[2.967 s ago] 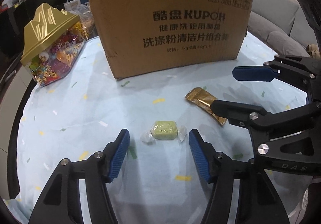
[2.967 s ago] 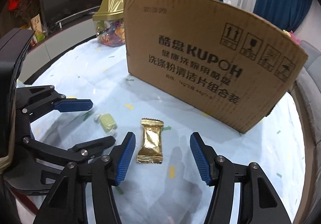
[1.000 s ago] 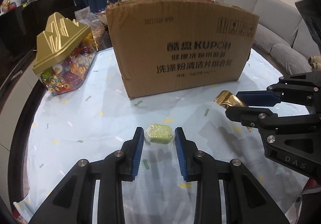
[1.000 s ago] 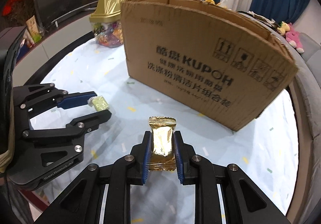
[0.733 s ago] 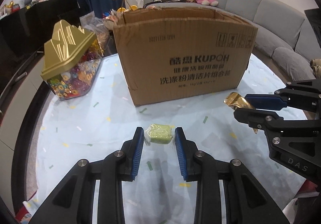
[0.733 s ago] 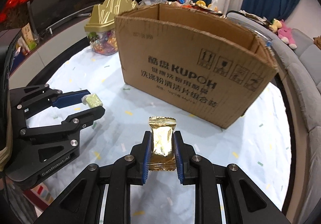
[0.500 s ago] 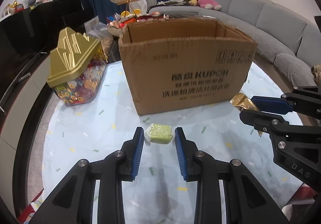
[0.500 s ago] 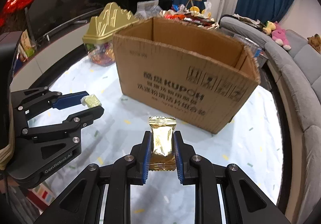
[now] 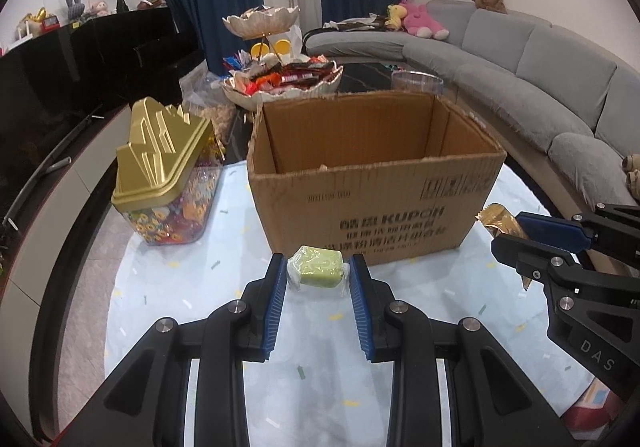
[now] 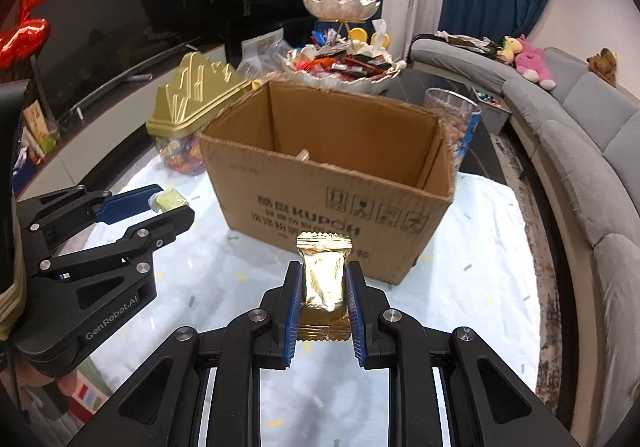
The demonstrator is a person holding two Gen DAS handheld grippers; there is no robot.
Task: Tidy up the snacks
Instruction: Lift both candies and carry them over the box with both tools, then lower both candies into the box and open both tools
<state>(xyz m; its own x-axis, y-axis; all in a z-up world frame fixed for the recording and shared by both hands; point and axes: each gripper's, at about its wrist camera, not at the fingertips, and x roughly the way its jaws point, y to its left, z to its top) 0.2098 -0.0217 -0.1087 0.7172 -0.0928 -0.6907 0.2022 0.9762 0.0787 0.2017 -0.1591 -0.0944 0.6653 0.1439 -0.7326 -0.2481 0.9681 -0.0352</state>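
Left gripper (image 9: 318,273) clamps green wrapped candy (image 9: 317,266); right gripper (image 10: 322,281) clamps gold foil packet (image 10: 324,275), long axis upright. Both are airborne, short of the open cardboard box (image 9: 376,191) directly ahead (neither arm clearly nearer).

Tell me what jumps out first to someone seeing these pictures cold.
The open cardboard box in the middle of the pale blue table dominates both views. In front of it the left gripper is shut on a green candy and the right gripper is shut on a gold snack packet, both held off the table. Left of the box stands a gold-lidded candy jar.
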